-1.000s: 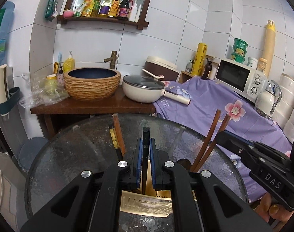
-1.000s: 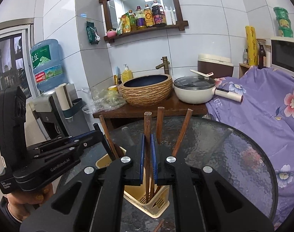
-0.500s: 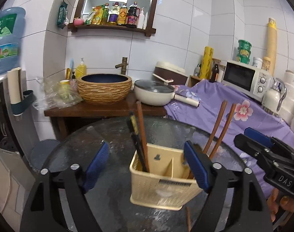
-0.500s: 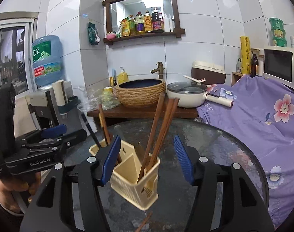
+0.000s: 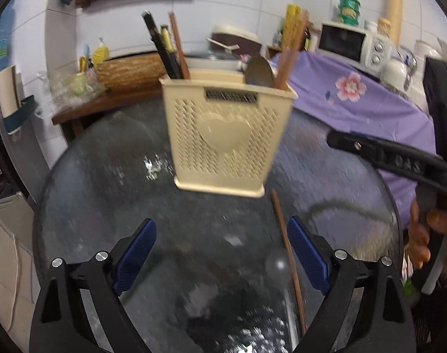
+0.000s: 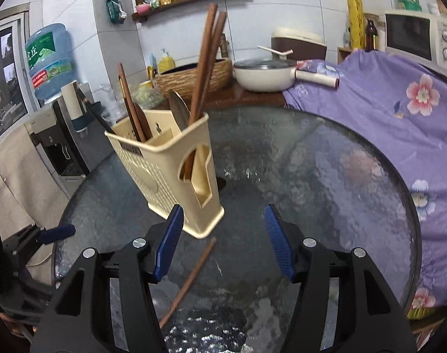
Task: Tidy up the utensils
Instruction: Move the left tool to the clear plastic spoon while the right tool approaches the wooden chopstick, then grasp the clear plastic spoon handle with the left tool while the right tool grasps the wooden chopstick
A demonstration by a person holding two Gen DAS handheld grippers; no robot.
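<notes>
A cream utensil holder point(image 5: 226, 135) stands on the round glass table point(image 5: 105, 176), and shows in the right wrist view point(image 6: 167, 170) too. It holds brown chopsticks point(image 6: 207, 58), dark chopsticks point(image 5: 161, 47) and a metal spoon point(image 5: 260, 72). One loose brown chopstick point(image 5: 288, 253) lies on the glass in front of the holder, also seen in the right wrist view point(image 6: 189, 279). My left gripper point(image 5: 222, 259) is open and empty, low above the table. My right gripper point(image 6: 223, 244) is open and empty just right of the holder's base.
Behind the table a wooden stand carries a woven basin point(image 6: 194, 76) and a white pan point(image 6: 264, 73). A purple floral cloth point(image 6: 400, 111) covers the counter at right, with a microwave point(image 5: 352, 44). A water dispenser point(image 6: 46, 58) stands at left.
Both grippers opened, let go of the chopsticks in the holder and drew back and down. The holder now stands farther ahead of both.
</notes>
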